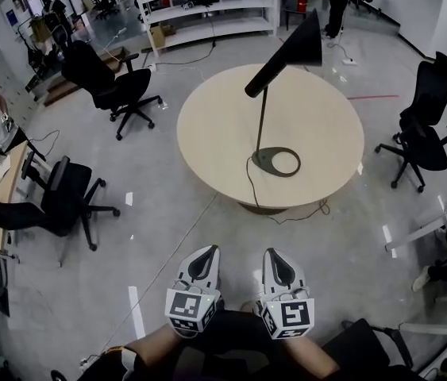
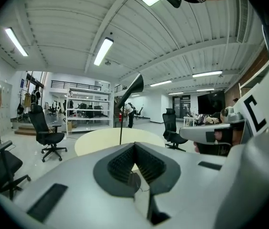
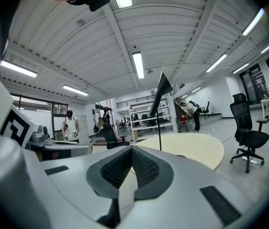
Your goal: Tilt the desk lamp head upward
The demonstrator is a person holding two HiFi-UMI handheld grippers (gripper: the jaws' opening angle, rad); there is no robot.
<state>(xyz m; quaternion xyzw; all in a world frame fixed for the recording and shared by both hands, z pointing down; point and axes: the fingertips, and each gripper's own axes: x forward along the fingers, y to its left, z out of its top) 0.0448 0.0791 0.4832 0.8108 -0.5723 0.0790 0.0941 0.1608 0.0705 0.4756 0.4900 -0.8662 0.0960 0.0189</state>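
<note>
Below, your left gripper (image 1: 205, 252) and right gripper (image 1: 277, 254) sit side by side, jaws closed, empty; the desk lamp (image 1: 293, 48) stands by the table's (image 1: 207, 133) near edge.

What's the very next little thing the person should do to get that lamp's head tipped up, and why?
Probably step forward and carry the right gripper toward the lamp head. Both it and the left gripper sit close to the body, jaws together and empty, well short of the round table where the desk lamp stands untouched, its head slanting down.
</note>
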